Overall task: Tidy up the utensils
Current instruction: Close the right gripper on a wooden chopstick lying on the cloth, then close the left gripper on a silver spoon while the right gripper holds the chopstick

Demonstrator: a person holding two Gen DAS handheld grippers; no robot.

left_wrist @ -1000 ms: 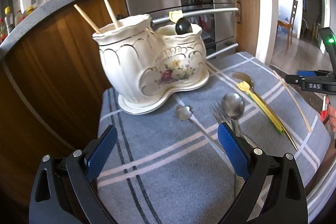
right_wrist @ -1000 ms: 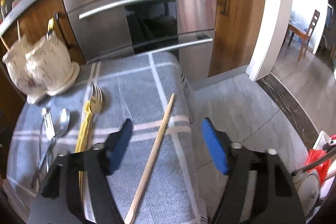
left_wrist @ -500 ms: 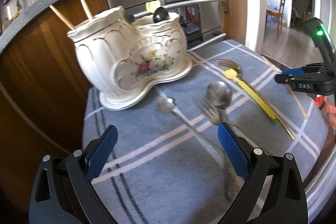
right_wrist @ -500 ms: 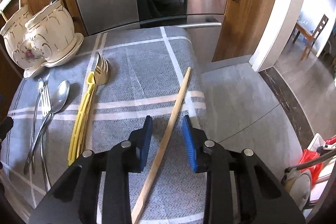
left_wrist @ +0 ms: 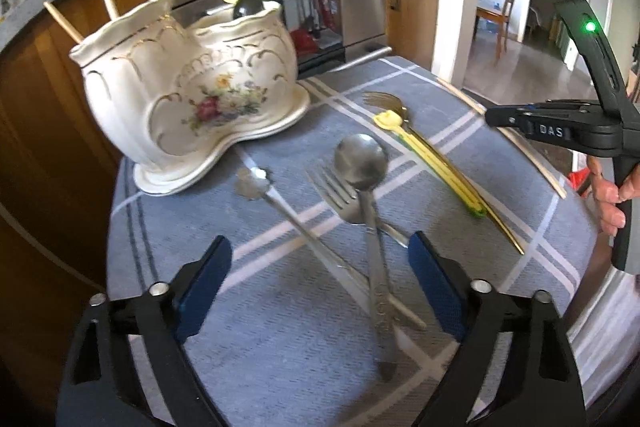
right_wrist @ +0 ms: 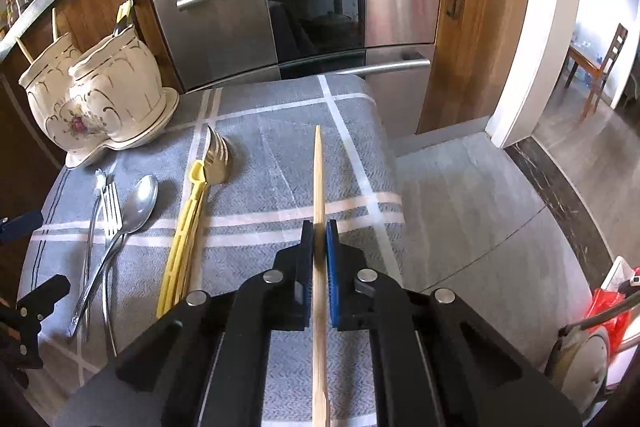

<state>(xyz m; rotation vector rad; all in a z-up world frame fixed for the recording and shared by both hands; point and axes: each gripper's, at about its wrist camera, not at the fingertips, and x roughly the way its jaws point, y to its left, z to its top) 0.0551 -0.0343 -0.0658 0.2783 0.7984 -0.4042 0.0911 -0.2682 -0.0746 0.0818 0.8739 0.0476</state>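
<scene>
I am pinching the long pale wooden chopstick (right_wrist: 319,183) in my right gripper (right_wrist: 319,233) above the grey checked tablecloth (right_wrist: 276,143); my left gripper (left_wrist: 318,261) is hanging spread over the steel spoon (left_wrist: 362,163).

Bright daylight from the right — glare on the oven (right_wrist: 304,7); fisheye edges bend, corners black.

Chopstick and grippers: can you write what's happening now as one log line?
right gripper: shut on chopstick | left gripper: open above spoon and fork | holder: two chopsticks inside
</scene>
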